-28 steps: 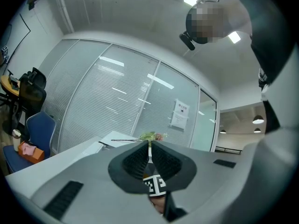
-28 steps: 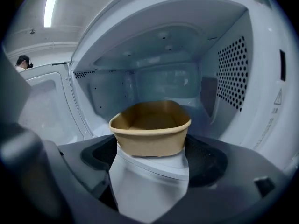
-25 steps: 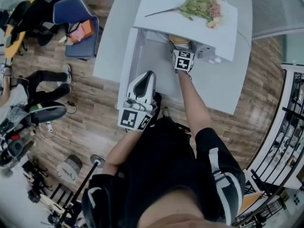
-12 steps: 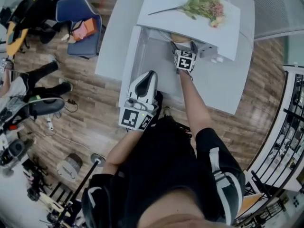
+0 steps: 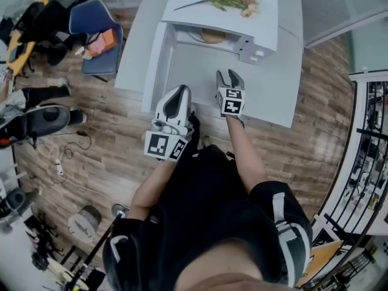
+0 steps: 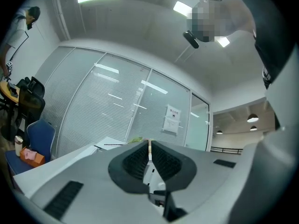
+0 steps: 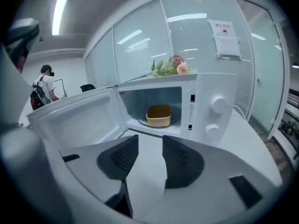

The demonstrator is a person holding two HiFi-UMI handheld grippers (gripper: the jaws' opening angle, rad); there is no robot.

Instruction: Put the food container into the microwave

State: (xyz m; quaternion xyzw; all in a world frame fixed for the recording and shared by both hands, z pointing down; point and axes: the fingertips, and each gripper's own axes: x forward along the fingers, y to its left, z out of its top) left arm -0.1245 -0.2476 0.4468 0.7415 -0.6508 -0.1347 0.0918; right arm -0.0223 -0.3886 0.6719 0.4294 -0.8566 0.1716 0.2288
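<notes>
My right gripper (image 7: 149, 146) jaws spread, food container (image 7: 159, 115) well ahead of them, inside the open microwave (image 7: 208, 108), my left gripper (image 6: 149, 149) jaws pressed together

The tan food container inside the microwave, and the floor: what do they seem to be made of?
The tan rectangular food container looks like matte plastic, possibly bamboo fibre: smooth even walls, no glare. The brown floor looks like wood or laminate planks: streaked grain, visible seams.
</notes>
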